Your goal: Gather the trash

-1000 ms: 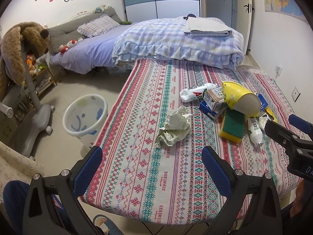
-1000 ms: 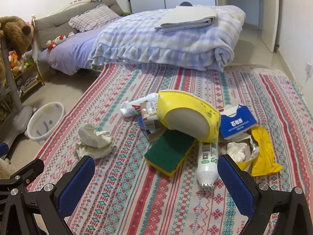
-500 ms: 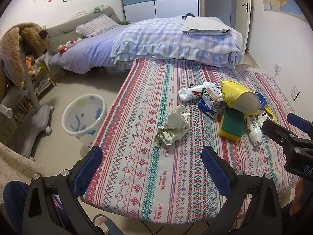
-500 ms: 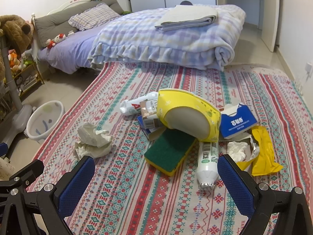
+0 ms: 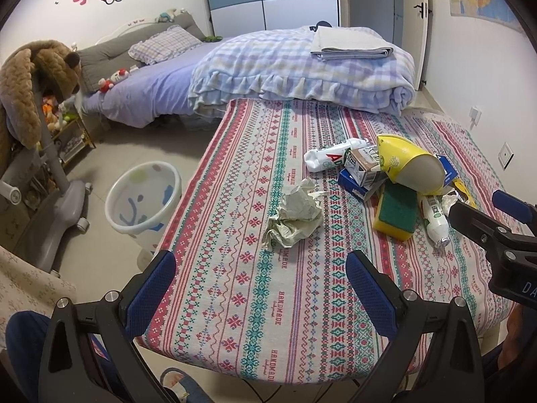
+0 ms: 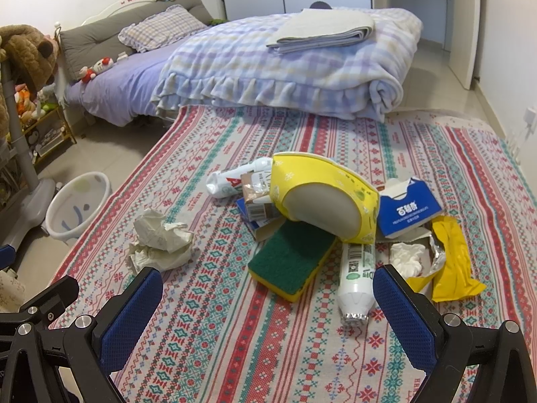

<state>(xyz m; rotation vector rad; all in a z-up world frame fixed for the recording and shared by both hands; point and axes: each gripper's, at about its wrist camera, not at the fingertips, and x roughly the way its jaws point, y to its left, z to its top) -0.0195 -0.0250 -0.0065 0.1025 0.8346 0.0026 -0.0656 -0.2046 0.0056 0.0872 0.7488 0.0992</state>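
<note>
Basin: the white plastic basin with coloured spots [image 5: 142,201] stands on the floor at the far left, just off the table's left edge. It looks like the likely drop point, so you can tip trash over that edge.
Left gripper: your left gripper [image 5: 258,297] hovers over the near edge of the patterned red-and-teal tablecloth [image 5: 255,319], jaws spread wide and holding nothing. That opening looks wide enough to straddle the paper ahead of it.
Crumpled paper: the crumpled pale green-white paper wad [image 5: 293,220] lies alone on the cloth, ahead of your left gripper and apart from the heap. It is closest to the basin, so it seems the natural first pick.
Heap: to the right, trash lies piled together. A white squeezed tube with red lettering [image 6: 235,181] lies at the far left of it; a brown and white small carton [image 6: 256,198] touches an overturned yellow paper bowl [image 6: 322,198], which leans on its neighbours.
Sponge: the green-and-yellow scouring sponge [image 6: 290,262] lies flat at the heap's near side, partly under the bowl.
Bottle: the white plastic bottle with green label [image 6: 355,275] lies on its side, foil end toward you.
Right gripper: your right gripper [image 6: 266,305] hovers near the heap's near side, jaws spread, empty.
Far right: a blue tissue box [image 6: 407,211], white tissue [image 6: 407,257] and yellow wrapper [image 6: 451,258] crowd together.
</note>
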